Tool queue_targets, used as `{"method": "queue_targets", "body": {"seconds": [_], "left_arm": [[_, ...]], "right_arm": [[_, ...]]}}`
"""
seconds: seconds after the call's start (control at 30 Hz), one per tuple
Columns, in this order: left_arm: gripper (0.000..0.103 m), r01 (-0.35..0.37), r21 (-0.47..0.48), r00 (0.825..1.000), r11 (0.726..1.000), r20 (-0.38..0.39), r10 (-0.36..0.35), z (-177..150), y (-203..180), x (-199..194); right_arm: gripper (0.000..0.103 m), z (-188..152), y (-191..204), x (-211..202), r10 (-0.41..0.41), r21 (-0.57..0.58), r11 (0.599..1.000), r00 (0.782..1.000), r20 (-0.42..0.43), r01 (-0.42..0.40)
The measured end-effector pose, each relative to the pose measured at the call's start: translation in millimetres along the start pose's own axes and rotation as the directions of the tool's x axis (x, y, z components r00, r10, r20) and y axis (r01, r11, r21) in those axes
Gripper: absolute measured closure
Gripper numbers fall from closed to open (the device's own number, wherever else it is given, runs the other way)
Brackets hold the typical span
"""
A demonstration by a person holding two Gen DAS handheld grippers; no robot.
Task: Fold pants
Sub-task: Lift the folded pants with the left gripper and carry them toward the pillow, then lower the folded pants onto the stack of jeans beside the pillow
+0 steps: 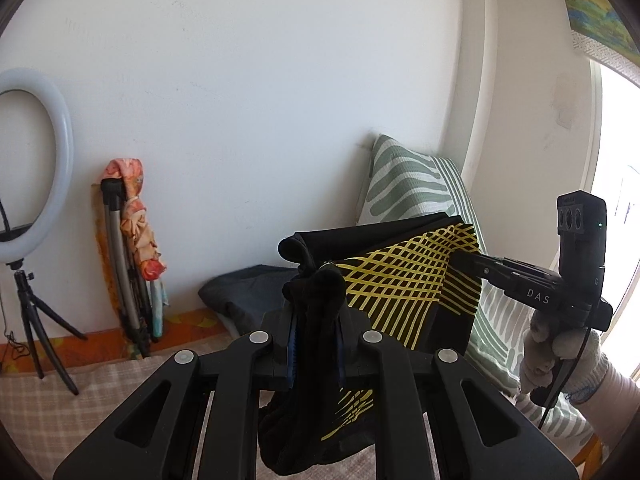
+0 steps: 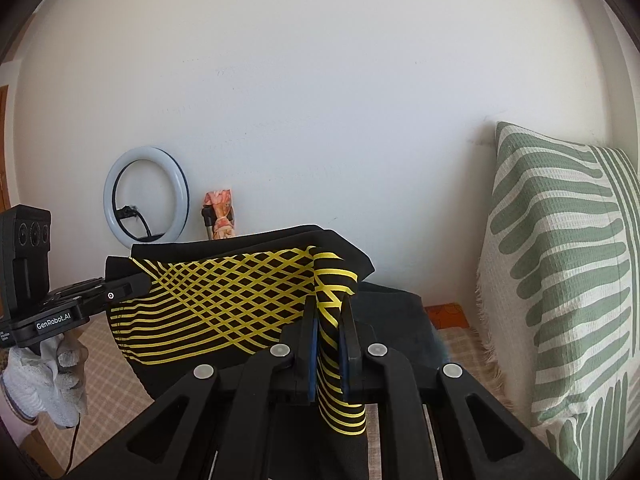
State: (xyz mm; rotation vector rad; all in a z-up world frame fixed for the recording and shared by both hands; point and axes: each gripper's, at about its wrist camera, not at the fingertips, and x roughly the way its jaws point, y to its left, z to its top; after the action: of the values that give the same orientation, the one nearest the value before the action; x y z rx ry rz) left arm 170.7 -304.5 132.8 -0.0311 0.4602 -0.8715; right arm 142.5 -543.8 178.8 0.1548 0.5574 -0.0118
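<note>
The pants (image 1: 404, 276) are black with a yellow crossed-line pattern and hang in the air between both grippers. My left gripper (image 1: 316, 320) is shut on a bunched black edge of the pants. My right gripper (image 2: 330, 320) is shut on a yellow-patterned fold of the pants (image 2: 224, 300). In the left wrist view the right gripper (image 1: 460, 260) pinches the far right edge of the cloth. In the right wrist view the left gripper (image 2: 136, 286) pinches the left edge. The cloth droops below both sets of jaws.
A green-striped white pillow (image 2: 560, 280) leans against the wall at the right. A dark folded garment (image 1: 248, 292) lies on the checked bed cover (image 1: 60, 408). A ring light on a tripod (image 1: 36, 152) and a folded stand with floral cloth (image 1: 132, 240) stand by the wall.
</note>
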Motion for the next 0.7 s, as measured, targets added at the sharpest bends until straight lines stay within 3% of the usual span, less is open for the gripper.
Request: {"method": "queue_targets", "body": {"seconds": [0.37,0.7], "left_arm": [[0.091,0.004,-0.013,1.0,1.0,0.031,-0.003,25.4,-7.3,60.3],[0.091,-0.005,-0.018,1.0,1.0,0.005,0.005,10.1,7.6,111.5]], "right_arm": [[0.097,46.3,-37.0,39.8,-0.097,-0.08,0.992,0.995,0.021,0.098],[0.097,50.8,-63.2,105.8,-0.083,-0.12,0.99,0.996,-0.026,0.079]]}}
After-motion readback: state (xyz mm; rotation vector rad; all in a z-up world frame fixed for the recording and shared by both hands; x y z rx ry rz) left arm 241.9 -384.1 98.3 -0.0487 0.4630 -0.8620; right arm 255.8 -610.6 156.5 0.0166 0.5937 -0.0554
